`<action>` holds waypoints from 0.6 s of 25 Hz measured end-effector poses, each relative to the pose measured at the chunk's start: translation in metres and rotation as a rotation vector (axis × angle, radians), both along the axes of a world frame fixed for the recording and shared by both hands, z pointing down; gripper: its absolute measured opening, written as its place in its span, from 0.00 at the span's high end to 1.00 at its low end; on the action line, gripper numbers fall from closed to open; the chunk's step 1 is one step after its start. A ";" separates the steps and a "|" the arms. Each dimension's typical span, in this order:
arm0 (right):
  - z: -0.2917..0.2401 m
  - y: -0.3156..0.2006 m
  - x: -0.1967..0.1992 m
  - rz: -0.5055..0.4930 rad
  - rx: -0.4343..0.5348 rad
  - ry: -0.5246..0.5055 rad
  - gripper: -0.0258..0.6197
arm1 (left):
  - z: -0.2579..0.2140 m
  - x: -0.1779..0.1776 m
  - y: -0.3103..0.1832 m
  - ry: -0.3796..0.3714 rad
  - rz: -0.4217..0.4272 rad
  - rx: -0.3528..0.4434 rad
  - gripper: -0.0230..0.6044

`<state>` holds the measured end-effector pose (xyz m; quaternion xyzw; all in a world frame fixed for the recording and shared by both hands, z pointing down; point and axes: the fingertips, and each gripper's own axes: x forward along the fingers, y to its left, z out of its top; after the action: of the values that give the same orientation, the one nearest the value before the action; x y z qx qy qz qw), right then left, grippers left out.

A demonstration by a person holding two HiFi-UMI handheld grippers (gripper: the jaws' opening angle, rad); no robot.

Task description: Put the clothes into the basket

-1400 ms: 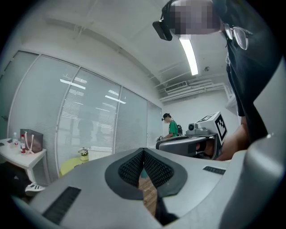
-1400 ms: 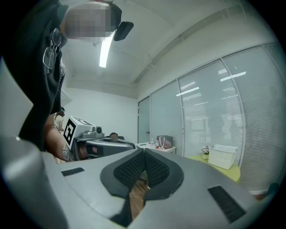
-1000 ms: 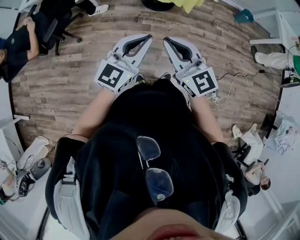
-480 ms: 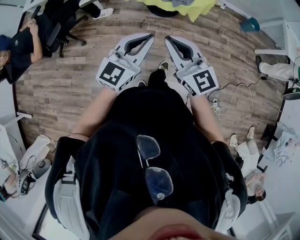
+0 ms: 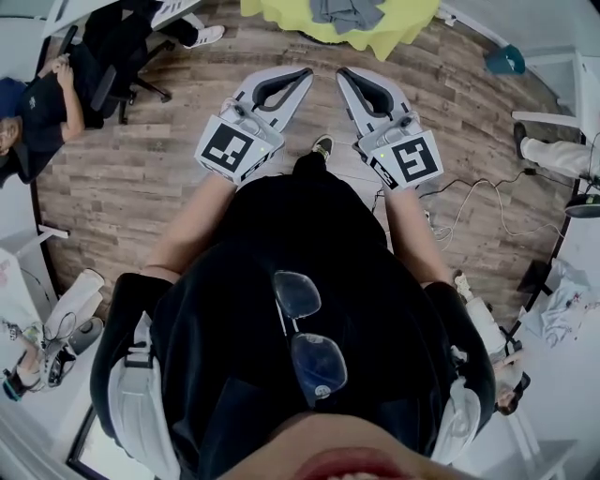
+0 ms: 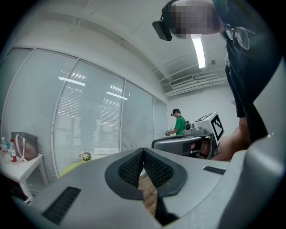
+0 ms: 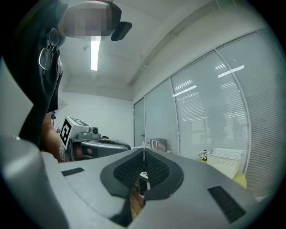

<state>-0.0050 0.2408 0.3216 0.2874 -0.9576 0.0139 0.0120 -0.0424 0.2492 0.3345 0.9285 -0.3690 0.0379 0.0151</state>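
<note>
1. While held side by side over the wood floor (image 5: 122,178), the left gripper (image 5: 301,72) and the right gripper (image 5: 343,73) had their jaws fully together, with nothing between them.
2. Clothes (image 5: 347,13): grey, lay on the yellow desk (image 5: 398,33) ahead.
3. Basket (image 7: 228,155): white, stood on the desk, well apart from both grippers.

Black top (image 5: 281,234), glasses (image 5: 307,337) at collar, grey left tongs (image 5: 302,74), right tongs (image 5: 343,74), black-and-white marker cubes (image 5: 230,150)
</note>
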 end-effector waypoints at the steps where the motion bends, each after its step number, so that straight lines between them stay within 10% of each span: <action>1: 0.000 -0.008 0.005 -0.002 -0.002 -0.003 0.92 | 0.000 0.005 -0.007 -0.004 -0.001 -0.001 0.95; 15: 0.004 -0.099 0.042 -0.019 0.000 0.014 0.92 | 0.004 0.042 -0.096 0.002 -0.034 -0.005 0.95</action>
<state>0.0372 0.1420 0.3258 0.2785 -0.9602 0.0119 0.0188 -0.0006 0.1527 0.3385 0.9222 -0.3845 0.0375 0.0187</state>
